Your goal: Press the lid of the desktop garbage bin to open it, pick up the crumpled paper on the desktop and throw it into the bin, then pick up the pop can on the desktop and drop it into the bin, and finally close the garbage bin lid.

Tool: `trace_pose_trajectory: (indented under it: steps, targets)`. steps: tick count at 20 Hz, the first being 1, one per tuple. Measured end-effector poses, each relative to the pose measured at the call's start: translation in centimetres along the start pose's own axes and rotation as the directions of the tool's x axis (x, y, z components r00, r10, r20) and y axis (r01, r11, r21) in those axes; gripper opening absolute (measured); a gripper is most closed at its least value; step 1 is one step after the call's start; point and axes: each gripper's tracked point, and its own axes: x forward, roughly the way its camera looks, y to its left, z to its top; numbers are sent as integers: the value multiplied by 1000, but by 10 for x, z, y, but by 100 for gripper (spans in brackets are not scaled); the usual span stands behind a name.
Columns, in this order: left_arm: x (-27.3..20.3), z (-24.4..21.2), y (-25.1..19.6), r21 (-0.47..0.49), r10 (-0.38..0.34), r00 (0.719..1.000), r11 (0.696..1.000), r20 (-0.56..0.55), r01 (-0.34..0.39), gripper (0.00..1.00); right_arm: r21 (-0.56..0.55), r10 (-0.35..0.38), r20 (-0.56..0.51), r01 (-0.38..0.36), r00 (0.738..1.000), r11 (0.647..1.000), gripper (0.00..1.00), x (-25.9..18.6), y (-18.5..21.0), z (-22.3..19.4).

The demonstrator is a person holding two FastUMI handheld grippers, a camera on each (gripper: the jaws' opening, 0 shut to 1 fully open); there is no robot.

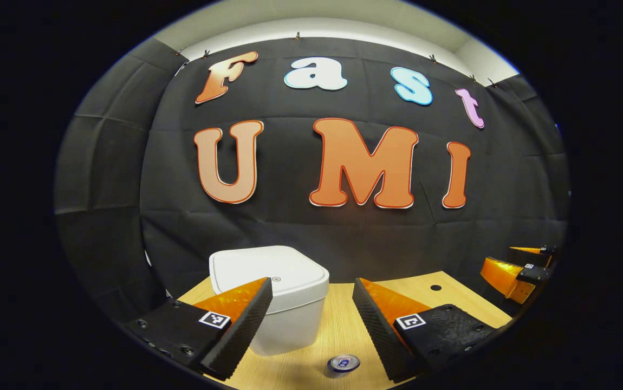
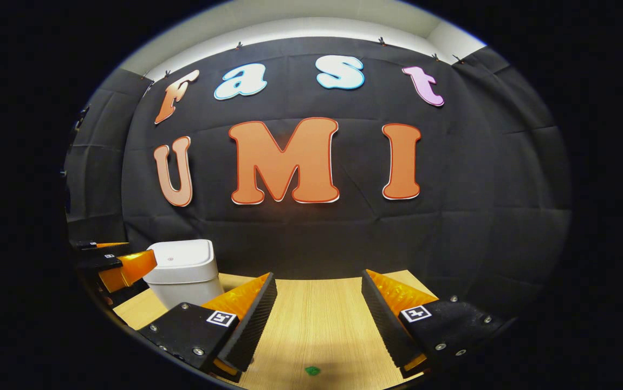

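Note:
A white square garbage bin [image 1: 279, 303] stands on the wooden desktop [image 1: 338, 319] with its lid down, just ahead and left of my left gripper [image 1: 312, 303], which is open with nothing between its fingers. A pop can [image 1: 343, 363] stands below, between those fingers, seen from above. The right gripper [image 1: 517, 271] shows at the far right of the left gripper view. In the right gripper view the bin [image 2: 184, 271] sits at the left, with the left gripper [image 2: 116, 265] beside it. My right gripper [image 2: 319, 300] is open over bare desktop [image 2: 317, 319].
A small dark hole [image 1: 435, 287] marks the desktop at the right. A small green speck [image 2: 312, 370] lies on the wood near the front edge. Black cloth walls close the booth behind and at both sides.

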Motion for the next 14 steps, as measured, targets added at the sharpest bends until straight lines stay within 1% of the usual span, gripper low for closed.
trace_pose_trajectory:
  steps: [14]
  targets:
    - [2, -1, 5, -6, 8, 1000, 1000, -5, -8, 95, 5, -16, -1, 16, 1000, 1000, 94, 2, -3, 0]
